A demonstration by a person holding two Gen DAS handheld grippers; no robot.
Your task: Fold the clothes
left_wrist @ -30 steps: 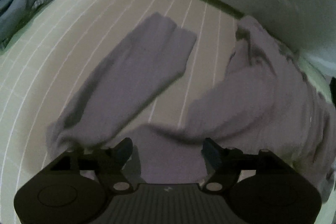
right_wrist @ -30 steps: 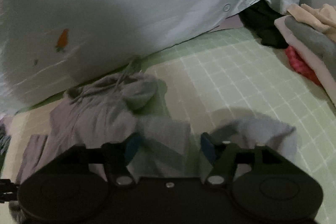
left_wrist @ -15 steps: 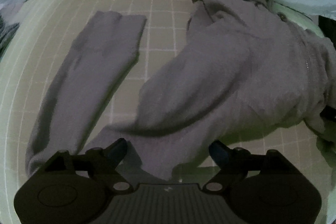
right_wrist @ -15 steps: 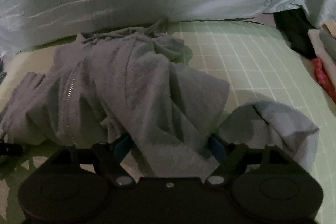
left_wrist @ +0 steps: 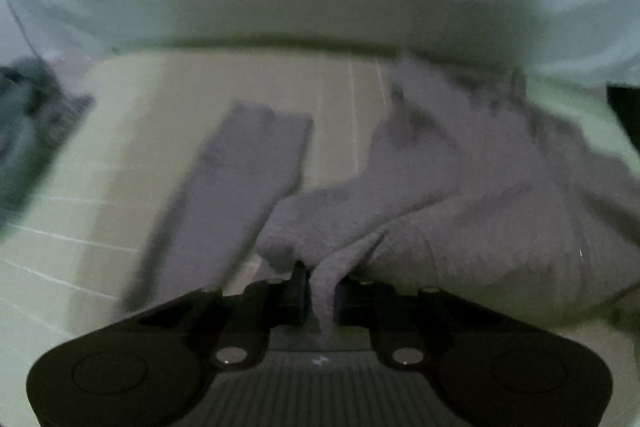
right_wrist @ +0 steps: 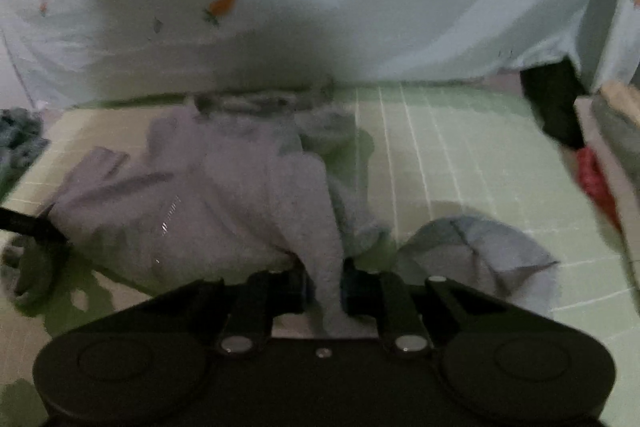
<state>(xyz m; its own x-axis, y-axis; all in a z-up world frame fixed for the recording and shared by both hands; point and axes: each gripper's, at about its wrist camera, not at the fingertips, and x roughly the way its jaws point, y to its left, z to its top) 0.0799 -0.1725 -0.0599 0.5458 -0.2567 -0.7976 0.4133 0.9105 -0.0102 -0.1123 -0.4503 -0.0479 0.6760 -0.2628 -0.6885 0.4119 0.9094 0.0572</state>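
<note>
We're closing both grippers, left (left_wrist: pixel 320 291) and right (right_wrist: pixel 324 291), pinching the grey hoodie's (left_wrist: pixel 460 211) hem to lift it.

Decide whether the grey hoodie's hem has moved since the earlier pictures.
Yes. The grey hoodie's hem has lifted off the checked mat, gathered up between the left gripper's fingers.

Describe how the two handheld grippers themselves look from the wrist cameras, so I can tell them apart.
Both are matte black, with two round housings at the base and silver pivot screws. The left gripper has a ribbed grey centre panel with a small white mark. The right gripper has a plain black centre with one small screw, and blue on a finger pad. No hands, sleeves or cables show.
</note>
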